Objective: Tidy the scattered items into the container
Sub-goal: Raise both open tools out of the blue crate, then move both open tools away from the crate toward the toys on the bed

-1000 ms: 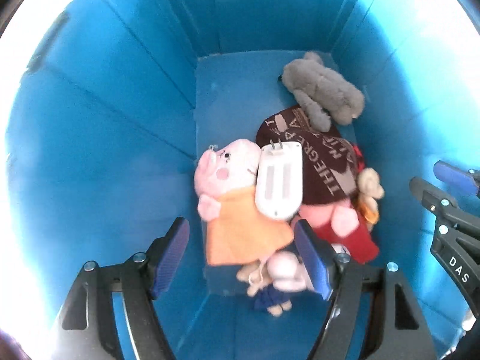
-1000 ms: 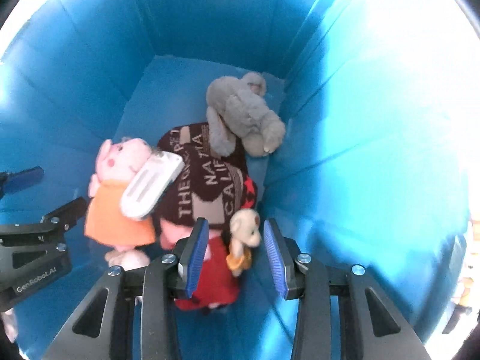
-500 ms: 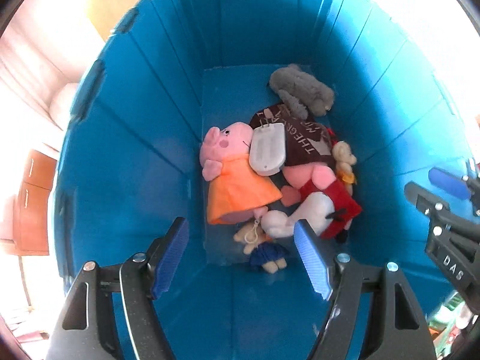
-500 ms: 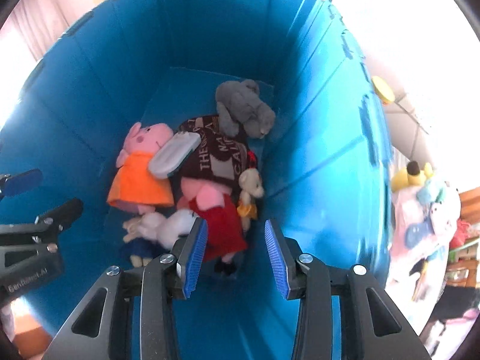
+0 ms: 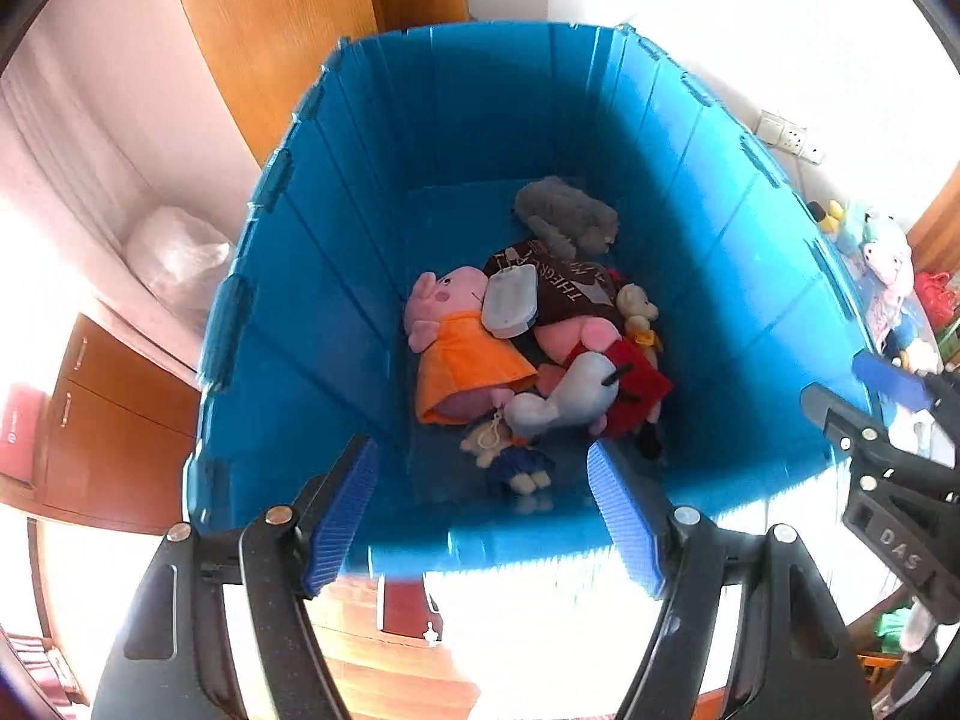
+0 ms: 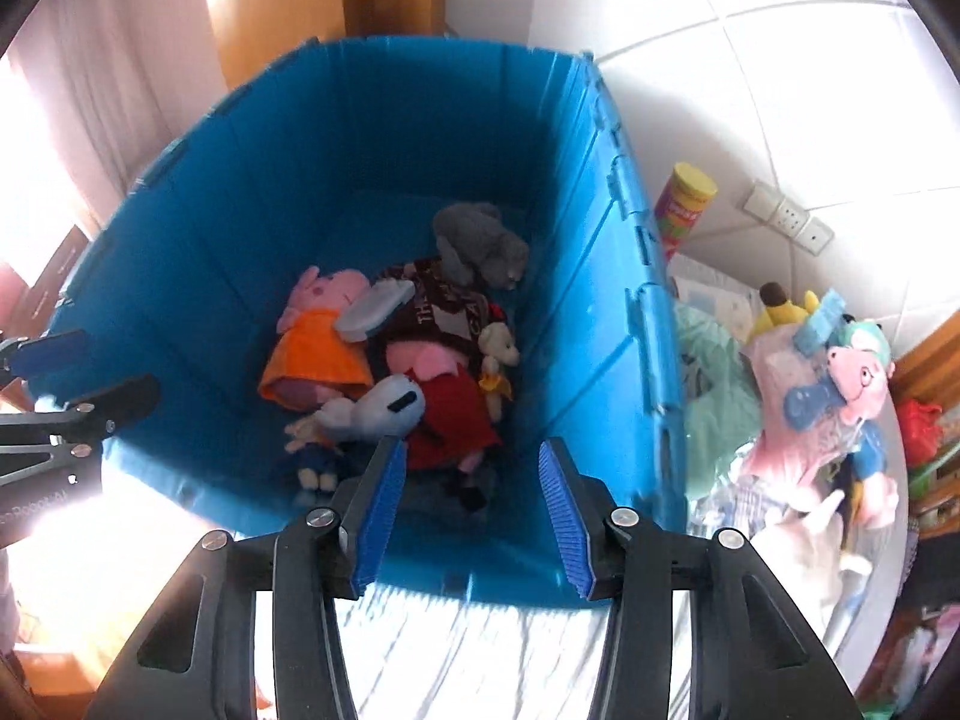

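blue container (image 5: 336, 312) stands upright, mouth up, long axis running away; both tools (image 5: 480, 492) (image 6: 474, 492) gape empty above it.

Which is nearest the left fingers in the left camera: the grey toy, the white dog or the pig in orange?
1. White dog, bottom of the blue bin, closest to the left gripper.
2. Pig in orange, left-middle.
3. Grey toy, far end.

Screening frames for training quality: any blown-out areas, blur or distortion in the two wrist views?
Left wrist: floor below the blue bin and the upper-right wall clip to white; fisheye bows the bin walls; toys inside are sharp. Right wrist: glare at the left edge and lower left washes out detail; the bin's near rim and the striped surface below it are smeared; the toy pile outside is readable.
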{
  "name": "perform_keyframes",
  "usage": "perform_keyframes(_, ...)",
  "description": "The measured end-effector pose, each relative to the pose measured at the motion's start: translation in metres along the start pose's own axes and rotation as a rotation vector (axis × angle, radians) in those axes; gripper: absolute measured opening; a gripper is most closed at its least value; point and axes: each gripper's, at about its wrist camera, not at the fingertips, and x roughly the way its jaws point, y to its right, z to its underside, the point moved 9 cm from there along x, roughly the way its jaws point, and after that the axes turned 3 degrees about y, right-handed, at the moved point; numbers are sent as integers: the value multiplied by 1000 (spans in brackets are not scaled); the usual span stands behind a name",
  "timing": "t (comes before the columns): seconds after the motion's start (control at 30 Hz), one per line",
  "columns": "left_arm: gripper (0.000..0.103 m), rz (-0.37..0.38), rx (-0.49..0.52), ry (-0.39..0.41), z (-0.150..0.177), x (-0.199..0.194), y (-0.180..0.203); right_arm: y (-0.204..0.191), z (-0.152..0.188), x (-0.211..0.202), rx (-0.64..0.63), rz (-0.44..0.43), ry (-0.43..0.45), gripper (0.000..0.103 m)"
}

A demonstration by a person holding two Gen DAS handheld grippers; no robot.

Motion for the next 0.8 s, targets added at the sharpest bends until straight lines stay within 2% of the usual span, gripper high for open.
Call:
perform_keyframes(0.17,72,12,3,64,30,-27,22,3,21,-34,-12,-32,83,86)
perform_keyframes(0.33,72,3,-10,145,64,-53,50,13,59,-61,-13,-79,143,87)
perform_keyframes(0.47,72,9,-16,160,95,-67,73,26,94,-79,15,-138,184,97)
perform_keyframes(0.57,72,-3,-12,173,116,-76,91,40,118,-93,62,-195,235,97)
perform_keyframes(0.8,72,61,-15,153,155,-83,149,92,171,-103,123,-145,238,98)
